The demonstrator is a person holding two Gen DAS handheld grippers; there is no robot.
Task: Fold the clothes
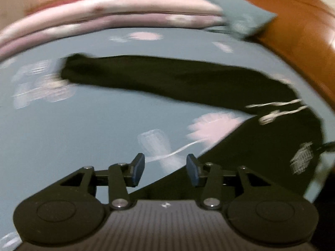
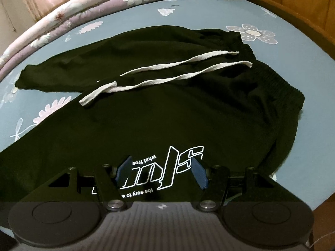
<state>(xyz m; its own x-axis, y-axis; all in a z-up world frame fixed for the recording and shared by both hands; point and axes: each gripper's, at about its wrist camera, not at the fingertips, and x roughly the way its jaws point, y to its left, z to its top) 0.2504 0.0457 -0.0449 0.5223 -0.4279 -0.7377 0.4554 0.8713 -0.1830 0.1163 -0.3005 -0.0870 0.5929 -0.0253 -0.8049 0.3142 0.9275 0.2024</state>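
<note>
Your black trousers point(image 2: 167, 108) lie spread flat on the blue flowered bed point(image 2: 282, 67), waistband point(image 2: 278, 83) out at about two o'clock in the right wrist view, white drawstring point(image 2: 163, 77) trailing back across the cloth toward nine. One leg point(image 1: 167, 75) runs long and dark from ten o'clock to three o'clock in the left wrist view, so that is your long axis, lying crosswise ahead of you. Your left tongs point(image 1: 165, 170) hang over bare sheet, jaws parted and nothing between them, the trousers' edge just off at three o'clock and the leg well ahead at twelve. That view is smeared, so the finer detail there can't be read. Your right tongs point(image 2: 162, 173) sit right above the printed lettering point(image 2: 167, 167), jaws standing wide; whether the pads press the cloth I can't tell, but it looks like no grip. I'd judge the right hand nearer the body and waistband, the left better placed for the far leg's cuff point(image 1: 69, 67) at ten o'clock. A folded quilt point(image 2: 62, 12) lines the bed's far side.
</note>
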